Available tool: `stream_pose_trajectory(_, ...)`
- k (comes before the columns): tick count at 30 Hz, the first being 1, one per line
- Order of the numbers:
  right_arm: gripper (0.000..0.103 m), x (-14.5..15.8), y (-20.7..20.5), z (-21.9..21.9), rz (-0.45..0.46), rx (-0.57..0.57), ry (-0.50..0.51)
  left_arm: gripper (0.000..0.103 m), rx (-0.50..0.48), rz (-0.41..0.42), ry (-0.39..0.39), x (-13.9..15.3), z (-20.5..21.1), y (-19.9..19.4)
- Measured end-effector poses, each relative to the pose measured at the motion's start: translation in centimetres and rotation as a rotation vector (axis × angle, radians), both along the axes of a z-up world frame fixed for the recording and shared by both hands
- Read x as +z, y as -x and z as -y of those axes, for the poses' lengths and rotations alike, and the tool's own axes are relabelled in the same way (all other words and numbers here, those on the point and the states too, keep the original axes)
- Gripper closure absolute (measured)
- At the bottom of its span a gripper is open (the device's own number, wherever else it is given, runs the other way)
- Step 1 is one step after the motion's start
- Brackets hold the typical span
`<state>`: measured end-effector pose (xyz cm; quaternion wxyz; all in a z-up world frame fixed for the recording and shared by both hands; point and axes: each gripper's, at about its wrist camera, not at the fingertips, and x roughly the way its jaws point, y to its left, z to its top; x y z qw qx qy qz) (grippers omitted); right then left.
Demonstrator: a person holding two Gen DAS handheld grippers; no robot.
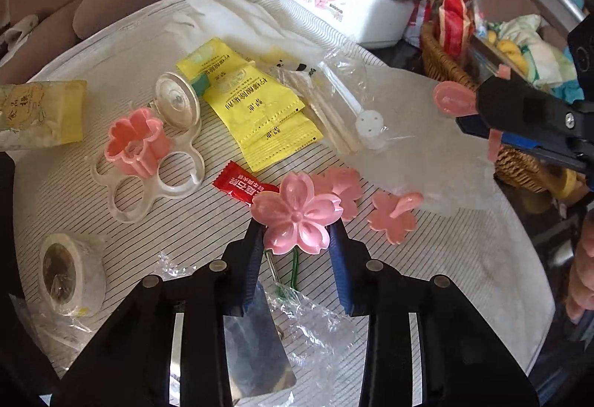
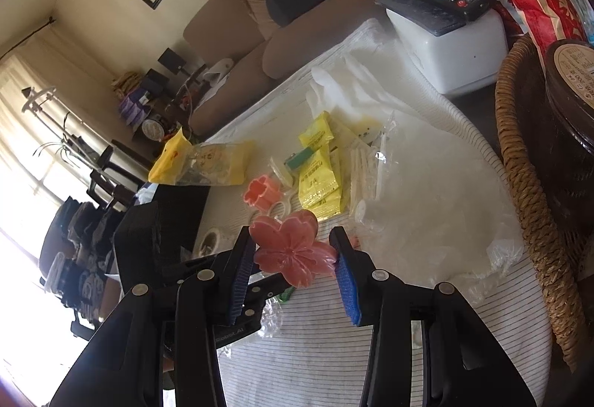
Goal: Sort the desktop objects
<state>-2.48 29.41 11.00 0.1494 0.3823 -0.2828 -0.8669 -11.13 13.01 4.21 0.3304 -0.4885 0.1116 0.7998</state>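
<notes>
My left gripper (image 1: 296, 227) is shut on a pink flower-shaped dish (image 1: 296, 214), held just above the striped cloth. My right gripper (image 2: 293, 251) is shut on another pink flower dish (image 2: 293, 251); in the left wrist view this gripper (image 1: 482, 102) hangs at the right above the table with the pink piece (image 1: 453, 98) edge-on in its jaws. Two more pink flower dishes (image 1: 345, 186) (image 1: 393, 217) lie on the cloth just beyond the left gripper. A pink flower-shaped cup (image 1: 135, 141) stands at the left on a clear plastic holder (image 1: 156, 180).
Yellow sachets (image 1: 256, 110), a red candy packet (image 1: 241, 186), wrapped cotton swabs (image 1: 341, 110), a tape roll (image 1: 70, 273) and crumpled cellophane (image 1: 315, 321) lie on the cloth. A wicker basket (image 1: 445, 62) with snacks and a white box (image 1: 352, 6) with remotes stand at the back right.
</notes>
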Motion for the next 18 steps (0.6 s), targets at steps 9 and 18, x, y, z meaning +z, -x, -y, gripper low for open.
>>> stream_pose_trajectory(9,0.061,2.7,-0.3,5.0,-0.063,0.111,-0.058,0.071,0.076,-0.077,-0.080,8.3,7.7,-2.6)
stream_pose_trajectory(18,0.061,7.0,-0.4,18.0,-0.151,0.328,-0.129,0.071,0.267,-0.139,-0.049,14.5,24.9,-2.7)
